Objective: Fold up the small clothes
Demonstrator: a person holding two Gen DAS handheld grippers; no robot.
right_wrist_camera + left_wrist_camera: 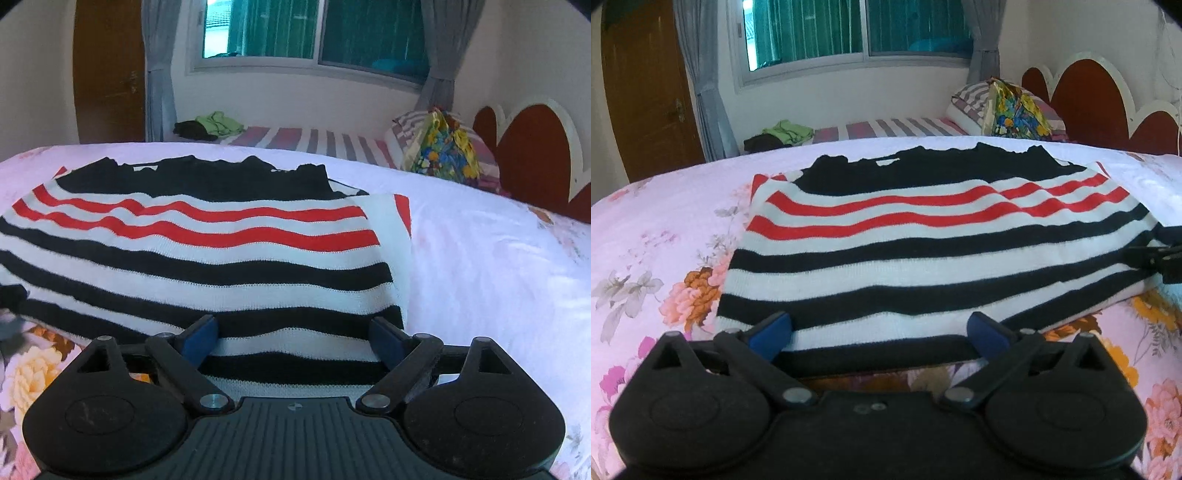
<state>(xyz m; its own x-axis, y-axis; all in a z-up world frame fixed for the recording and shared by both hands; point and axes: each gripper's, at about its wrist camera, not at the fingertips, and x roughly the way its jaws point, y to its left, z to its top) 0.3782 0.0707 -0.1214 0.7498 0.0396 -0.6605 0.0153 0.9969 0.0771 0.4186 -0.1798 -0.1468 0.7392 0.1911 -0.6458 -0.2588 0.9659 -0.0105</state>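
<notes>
The striped sweater (923,236) lies flat on the flowery bedspread (646,236), partly folded, with its near hem right at both grippers. The left gripper (881,334) has its blue fingers (772,332) spread wide, one on each side of the hem, holding nothing. The right gripper (291,338) is wide apart too, over the sweater's right corner, holding nothing. The sweater has black stripes near, red stripes farther up, and a black top. Far back sit a green and black pile of clothes (781,134) and a bright flowery bag (1015,110) by the red headboard (1097,99).
</notes>
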